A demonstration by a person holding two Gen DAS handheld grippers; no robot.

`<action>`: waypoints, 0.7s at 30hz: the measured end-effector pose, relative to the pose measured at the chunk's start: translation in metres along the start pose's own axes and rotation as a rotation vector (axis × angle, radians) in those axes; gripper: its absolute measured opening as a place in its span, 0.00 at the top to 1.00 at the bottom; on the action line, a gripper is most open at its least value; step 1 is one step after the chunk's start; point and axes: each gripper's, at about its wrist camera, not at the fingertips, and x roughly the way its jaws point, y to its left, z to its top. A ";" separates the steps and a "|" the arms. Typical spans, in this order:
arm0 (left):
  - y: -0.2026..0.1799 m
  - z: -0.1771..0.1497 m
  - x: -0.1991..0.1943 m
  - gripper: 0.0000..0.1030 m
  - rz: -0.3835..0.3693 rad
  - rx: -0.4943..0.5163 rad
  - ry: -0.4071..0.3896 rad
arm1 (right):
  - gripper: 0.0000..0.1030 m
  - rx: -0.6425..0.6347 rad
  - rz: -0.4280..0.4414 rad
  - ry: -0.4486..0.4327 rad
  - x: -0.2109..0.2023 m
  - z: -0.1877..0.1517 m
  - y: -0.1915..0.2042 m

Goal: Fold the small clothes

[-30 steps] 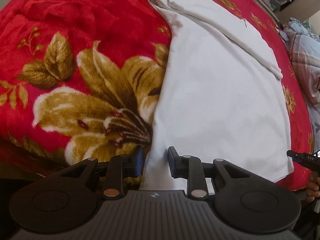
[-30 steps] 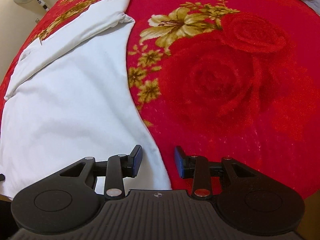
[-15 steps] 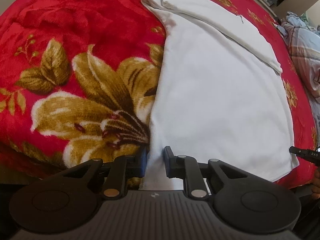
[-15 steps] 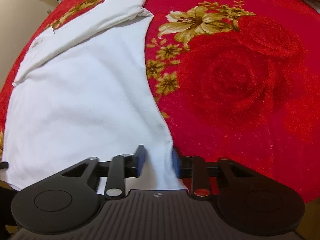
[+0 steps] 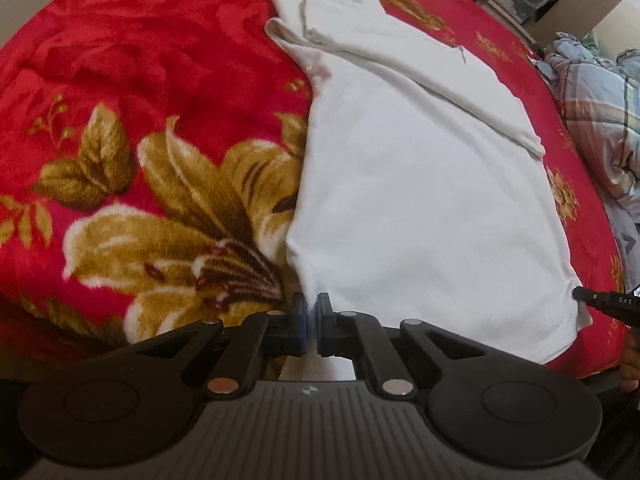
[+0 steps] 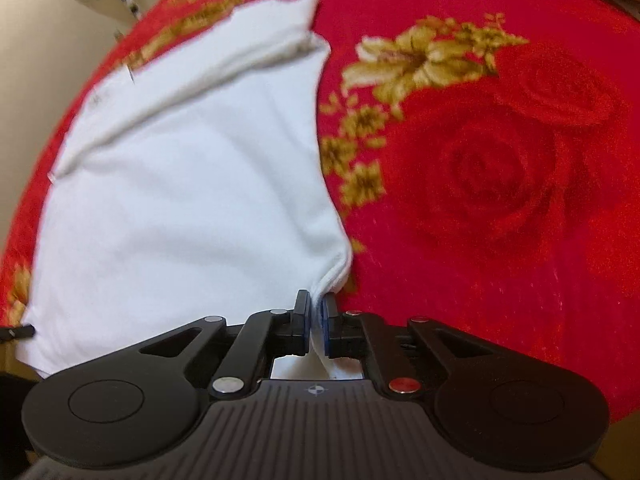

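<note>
Right gripper (image 5: 608, 305) body reads "DAS". White garment (image 5: 420, 200) on red floral blanket (image 5: 140, 80); left gripper (image 5: 311, 312) pinches one hem corner, right's jaws closing on the other.

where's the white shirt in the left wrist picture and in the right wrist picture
Left wrist: white shirt fills centre and right, near corner pinched by the left gripper.
Right wrist: it fills the left half, near corner pinched by the closing right gripper.
Shared landmark: the red floral blanket under it.
</note>
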 end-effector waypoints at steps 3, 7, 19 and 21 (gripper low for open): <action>0.003 -0.001 0.006 0.94 0.007 -0.024 0.043 | 0.95 0.017 -0.028 0.027 0.006 -0.001 -0.003; 0.004 -0.002 0.010 0.93 0.011 -0.022 0.058 | 0.91 -0.009 -0.066 0.078 0.017 -0.006 -0.001; 0.004 0.000 0.010 0.93 0.015 -0.018 0.050 | 0.92 -0.018 -0.063 0.052 0.013 -0.006 0.002; 0.004 0.001 0.011 0.93 0.017 -0.013 0.048 | 0.93 -0.025 -0.069 0.054 0.014 -0.007 0.003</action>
